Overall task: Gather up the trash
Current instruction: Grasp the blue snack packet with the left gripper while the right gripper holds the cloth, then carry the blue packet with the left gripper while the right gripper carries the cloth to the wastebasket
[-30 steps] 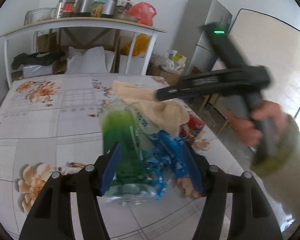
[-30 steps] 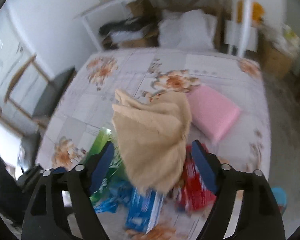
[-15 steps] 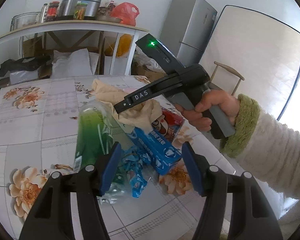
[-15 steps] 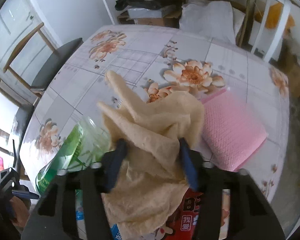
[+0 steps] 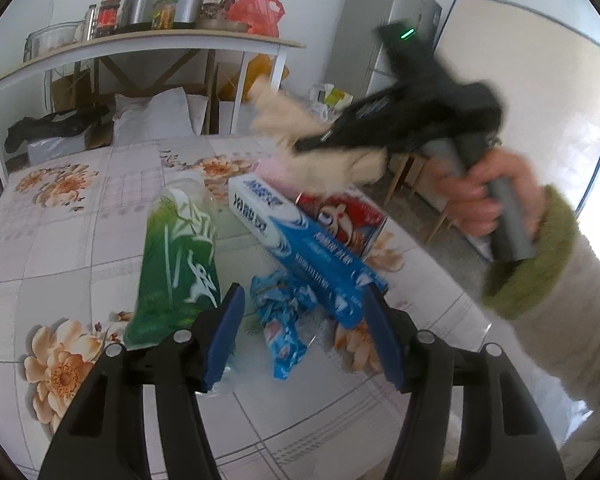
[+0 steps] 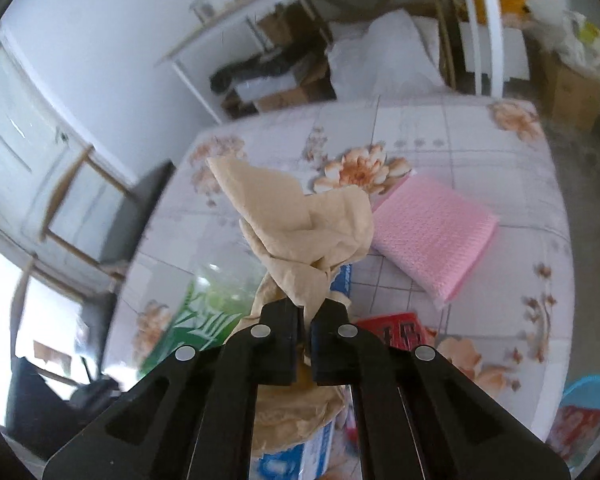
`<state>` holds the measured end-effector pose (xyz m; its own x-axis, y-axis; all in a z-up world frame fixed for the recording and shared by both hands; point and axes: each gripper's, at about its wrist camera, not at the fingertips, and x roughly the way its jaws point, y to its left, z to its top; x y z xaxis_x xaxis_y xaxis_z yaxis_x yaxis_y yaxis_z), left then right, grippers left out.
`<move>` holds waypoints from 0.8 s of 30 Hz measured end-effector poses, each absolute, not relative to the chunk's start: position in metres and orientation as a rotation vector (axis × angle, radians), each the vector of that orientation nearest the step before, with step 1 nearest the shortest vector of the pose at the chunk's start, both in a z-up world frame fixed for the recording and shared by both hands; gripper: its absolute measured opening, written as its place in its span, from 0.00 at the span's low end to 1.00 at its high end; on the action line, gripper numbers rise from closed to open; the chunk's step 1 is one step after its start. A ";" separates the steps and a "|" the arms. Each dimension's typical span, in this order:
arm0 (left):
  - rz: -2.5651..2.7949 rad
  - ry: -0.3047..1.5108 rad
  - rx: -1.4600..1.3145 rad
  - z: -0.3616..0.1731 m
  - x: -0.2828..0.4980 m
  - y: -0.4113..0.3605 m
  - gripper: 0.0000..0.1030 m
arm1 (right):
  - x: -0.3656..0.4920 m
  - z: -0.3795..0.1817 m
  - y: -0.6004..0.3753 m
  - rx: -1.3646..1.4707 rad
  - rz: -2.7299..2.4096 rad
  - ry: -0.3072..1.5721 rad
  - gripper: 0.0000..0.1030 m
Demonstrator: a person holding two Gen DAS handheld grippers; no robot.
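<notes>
While the right gripper (image 6: 305, 322) is clamped on a crumpled beige paper towel (image 6: 304, 216), its jaws having just closed, the towel hangs clear above the table (image 6: 480, 152), bunched between the pads and fanning out past the fingertips. From the left wrist view the same gripper (image 5: 308, 144) is blurred, gripped by a hand (image 5: 488, 196) in a cream sleeve with a green cuff, the towel (image 5: 296, 128) trailing from its tip above the table's right edge.

Left gripper (image 5: 304, 328) stands partly open, nothing pressed between its blue pads. Between and just beyond them lies a crumpled blue wrapper (image 5: 282, 320). A green plastic bag (image 5: 180, 256) lies just left of it, close against the left finger (image 5: 224, 336). A long blue and white box (image 5: 300, 244) lies diagonally, its near end at the right finger, resting against a red packet (image 5: 348, 216) toward the right edge. A folded pink cloth (image 6: 432, 236) lies flat further in, near the right edge, apart from the pile.

Floral tablecloth covers the table. Behind the far edge stands a white shelf (image 5: 140, 44) with jars and a metal pot; a grey fridge (image 5: 388, 32) is at the back right.
</notes>
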<state>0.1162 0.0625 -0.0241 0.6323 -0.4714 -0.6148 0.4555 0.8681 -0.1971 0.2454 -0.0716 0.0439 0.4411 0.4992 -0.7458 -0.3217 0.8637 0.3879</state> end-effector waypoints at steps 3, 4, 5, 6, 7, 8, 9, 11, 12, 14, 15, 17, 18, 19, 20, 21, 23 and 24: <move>-0.483 0.727 0.084 -0.032 0.117 0.050 0.54 | 0.218 0.063 -0.089 0.248 0.523 0.930 0.03; -0.472 0.733 0.120 -0.035 0.118 0.045 0.54 | 0.209 0.067 -0.095 0.260 0.528 0.916 0.03; -0.461 0.738 0.147 -0.037 0.119 0.041 0.54 | 0.202 0.071 -0.098 0.271 0.534 0.907 0.03; -0.442 0.742 0.190 -0.041 0.121 0.034 0.54 | 0.193 0.074 -0.103 0.284 0.537 0.896 0.03; -0.426 0.746 0.227 -0.045 0.123 0.028 0.54 | 0.188 0.076 -0.106 0.291 0.538 0.891 0.03; -0.395 0.746 0.276 -0.050 0.125 0.021 0.54 | 0.182 0.076 -0.109 0.297 0.536 0.888 0.03; -0.376 0.745 0.305 -0.054 0.127 0.017 0.54 | 0.177 0.075 -0.112 0.302 0.531 0.885 0.03; -0.363 0.763 0.344 -0.063 0.132 0.009 0.52 | 0.166 0.074 -0.120 0.321 0.515 0.883 0.03; -0.359 0.777 0.347 -0.067 0.134 0.008 0.47 | 0.163 0.073 -0.124 0.336 0.509 0.884 0.03; -0.360 0.811 0.336 -0.073 0.138 0.006 0.38 | 0.158 0.070 -0.131 0.360 0.499 0.886 0.03; -0.360 0.826 0.326 -0.075 0.140 0.007 0.30 | 0.155 0.067 -0.134 0.373 0.492 0.889 0.03; -0.363 0.833 0.309 -0.077 0.140 0.010 0.20 | 0.151 0.063 -0.137 0.384 0.481 0.895 0.03; -0.359 0.829 0.299 -0.076 0.140 0.013 0.13 | 0.150 0.062 -0.138 0.390 0.477 0.899 0.03; -0.347 0.817 0.289 -0.073 0.139 0.016 0.12 | 0.149 0.060 -0.139 0.398 0.474 0.903 0.03; -0.340 0.801 0.277 -0.068 0.138 0.021 0.11 | 0.149 0.059 -0.140 0.405 0.474 0.906 0.03; -0.335 0.785 0.268 -0.063 0.137 0.024 0.10 | 0.148 0.058 -0.140 0.410 0.473 0.907 0.03; -0.318 0.744 0.243 -0.046 0.134 0.037 0.09 | 0.148 0.057 -0.140 0.416 0.465 0.904 0.03; -0.300 0.710 0.211 -0.031 0.133 0.052 0.09 | 0.148 0.058 -0.141 0.422 0.466 0.900 0.03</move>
